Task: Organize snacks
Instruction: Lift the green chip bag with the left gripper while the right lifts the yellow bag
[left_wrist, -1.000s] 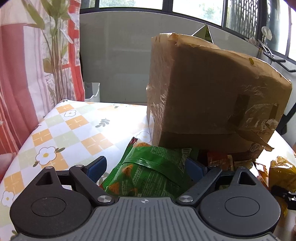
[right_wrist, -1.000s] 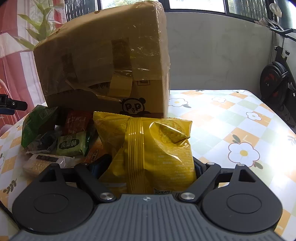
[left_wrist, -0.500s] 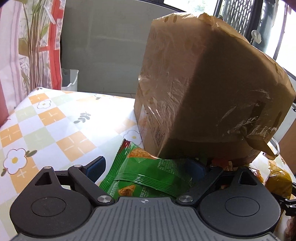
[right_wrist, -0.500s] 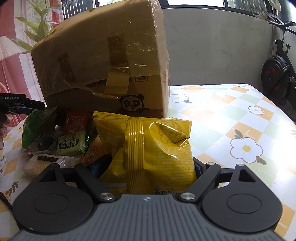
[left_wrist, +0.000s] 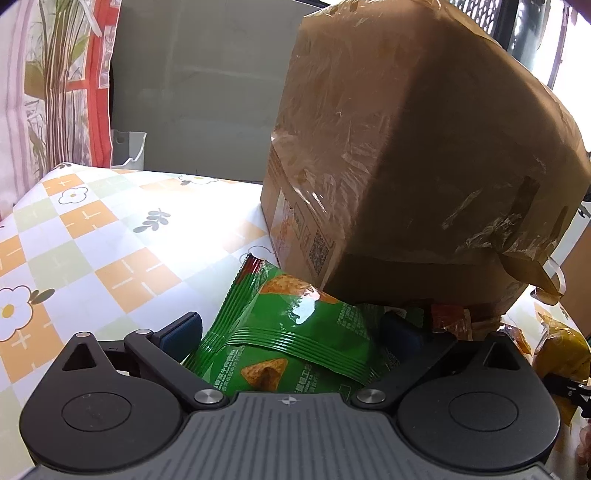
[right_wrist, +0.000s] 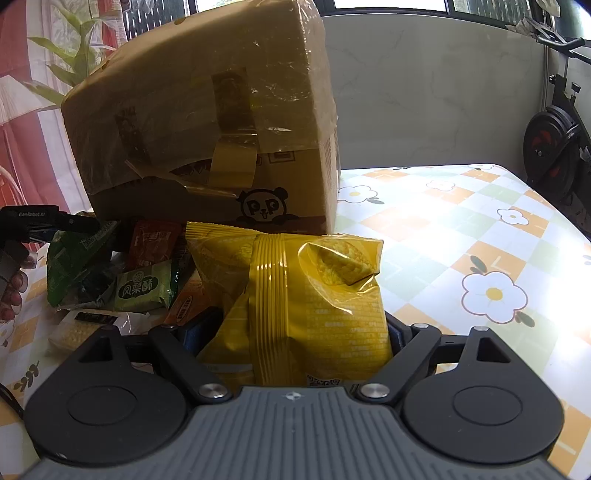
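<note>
The left gripper (left_wrist: 291, 332) has its jaws opening around the green chip bag (left_wrist: 295, 332), which lies at the cardboard box's (left_wrist: 406, 147) six o'clock. The right gripper (right_wrist: 295, 332) clamps the yellow chip bag (right_wrist: 314, 295), upright before that box.

The cardboard box (left_wrist: 417, 155) is matt brown, patched with shiny, wrinkled clear tape. The green snack bag (left_wrist: 291, 339) and yellow snack bag (right_wrist: 314, 302) are glossy crinkled plastic film. The surface (left_wrist: 110, 236) wears smooth, slightly shiny patterned oilcloth. The left gripper (left_wrist: 291, 332) is matt black plastic with metal pins.
</note>
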